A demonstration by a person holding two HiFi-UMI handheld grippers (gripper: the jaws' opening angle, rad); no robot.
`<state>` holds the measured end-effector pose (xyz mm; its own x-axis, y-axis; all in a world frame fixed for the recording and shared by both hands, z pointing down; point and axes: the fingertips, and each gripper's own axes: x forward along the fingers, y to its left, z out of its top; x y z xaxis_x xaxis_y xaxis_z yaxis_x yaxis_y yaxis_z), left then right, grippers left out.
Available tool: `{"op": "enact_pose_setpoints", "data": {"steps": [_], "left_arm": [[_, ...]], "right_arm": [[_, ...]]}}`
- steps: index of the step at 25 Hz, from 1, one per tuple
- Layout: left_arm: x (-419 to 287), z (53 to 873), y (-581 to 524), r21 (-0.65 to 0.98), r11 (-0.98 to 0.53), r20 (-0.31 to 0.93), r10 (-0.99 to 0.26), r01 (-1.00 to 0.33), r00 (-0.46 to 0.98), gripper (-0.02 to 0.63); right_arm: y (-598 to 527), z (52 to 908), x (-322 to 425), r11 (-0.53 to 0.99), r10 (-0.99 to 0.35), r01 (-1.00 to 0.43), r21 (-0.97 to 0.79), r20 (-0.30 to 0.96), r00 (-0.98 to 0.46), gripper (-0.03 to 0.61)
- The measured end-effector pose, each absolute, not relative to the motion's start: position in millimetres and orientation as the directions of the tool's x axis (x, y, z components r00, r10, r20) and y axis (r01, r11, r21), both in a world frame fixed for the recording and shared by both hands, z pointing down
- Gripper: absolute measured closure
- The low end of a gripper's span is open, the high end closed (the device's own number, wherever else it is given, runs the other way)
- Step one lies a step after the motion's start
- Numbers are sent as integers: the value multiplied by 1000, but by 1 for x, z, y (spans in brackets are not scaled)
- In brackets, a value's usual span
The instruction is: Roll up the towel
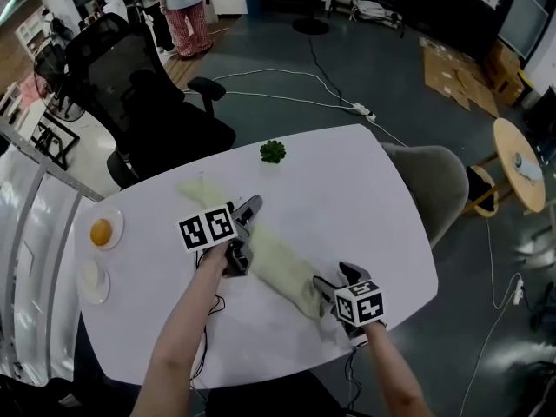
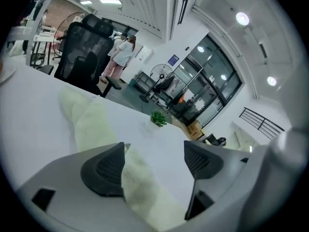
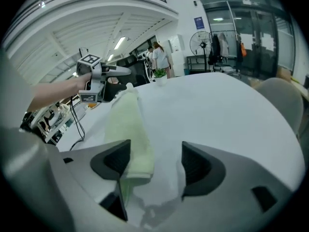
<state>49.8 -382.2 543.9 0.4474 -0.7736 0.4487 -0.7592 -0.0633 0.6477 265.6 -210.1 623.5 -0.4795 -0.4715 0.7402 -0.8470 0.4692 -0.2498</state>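
Right gripper [image 3: 155, 146] sits at the near end of the towel [image 1: 278, 254], jaws spread, the towel's end by one jaw and not pinched. The towel lies flat in a long diagonal strip on the table [image 1: 347, 181] (no roll yet). Left gripper [image 2: 154, 149] is midway along, jaws spread, towel between them. Plant [image 1: 273, 151] is beyond.
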Motion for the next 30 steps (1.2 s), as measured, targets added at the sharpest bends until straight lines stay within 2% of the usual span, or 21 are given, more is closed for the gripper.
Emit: {"op": "enact_pose_setpoints", "data": {"steps": [1,2,11,18,24,28,30], "left_arm": [[48,539,-375,663,-73,433,-775,-745,461,218],[46,536,-366,675,-82,419,-775,-733,473,212],[19,506,-279,696,-206,325,-765,-688,557,199],[-1,450,-202,582,-338,248,-792,-740,557,201],[-11,423,-127,577,-398,164,-799,-713,579,201],[-19,413,-72,573,-455,90,-792,-682,604,202],[-23,416,-43,589,-467,54,-792,-659,609,202]], "right_arm": [[-210,618,264,468,-480,-845,-259,728,-489,210],[-208,613,264,475,-492,-842,-256,716,-495,196],[-196,555,247,530,-624,-826,-192,571,-534,200],[-154,495,202,570,-668,-792,-221,437,-603,290],[-96,474,162,617,-640,-746,-250,392,-661,291],[-56,465,149,627,-640,-737,-252,373,-672,328],[-35,465,145,626,-652,-741,-244,358,-668,372]]}}
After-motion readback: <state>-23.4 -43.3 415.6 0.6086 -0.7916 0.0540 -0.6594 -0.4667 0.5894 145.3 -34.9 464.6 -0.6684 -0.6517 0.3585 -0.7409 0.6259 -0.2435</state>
